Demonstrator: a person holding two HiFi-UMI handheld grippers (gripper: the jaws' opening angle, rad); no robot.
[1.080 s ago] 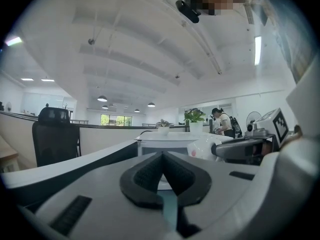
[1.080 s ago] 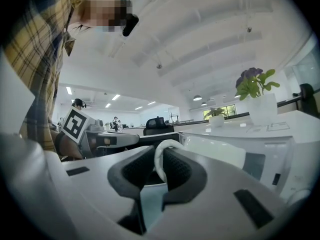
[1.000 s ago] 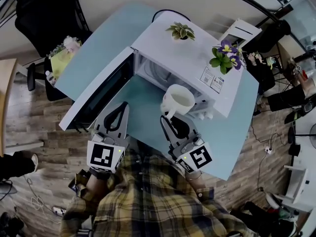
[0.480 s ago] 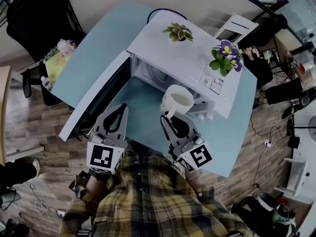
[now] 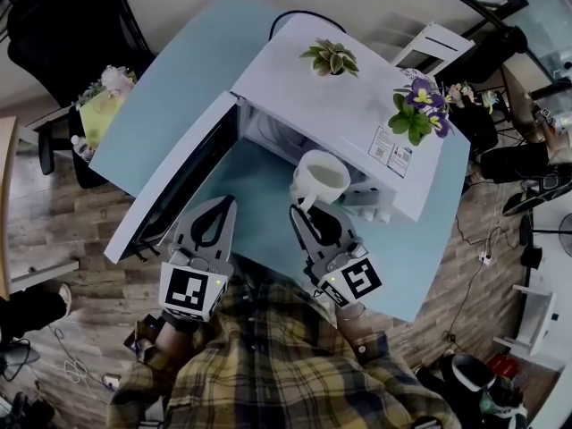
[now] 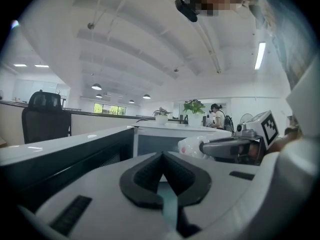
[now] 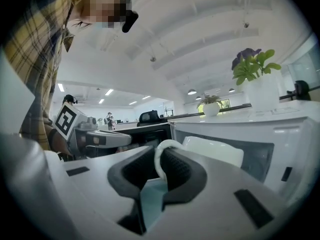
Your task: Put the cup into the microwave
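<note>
The right gripper (image 5: 301, 209) has its jaws clamped on the handle (image 7: 161, 156) of the white cup (image 5: 322, 179). The cup is held in the air just in front of the microwave (image 5: 340, 96), at the control-panel end of its open mouth. It stands upright, mouth up, with the handle pointing away from the microwave, toward the person. Beside the swung-out microwave door (image 5: 174, 181), the left gripper (image 5: 229, 202) has its jaws pressed together with nothing between them.

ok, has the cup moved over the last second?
Yes, slightly. Judged against the microwave in the head view, the cup, held by its handle in the right gripper, has edged a little nearer the open front.
</note>
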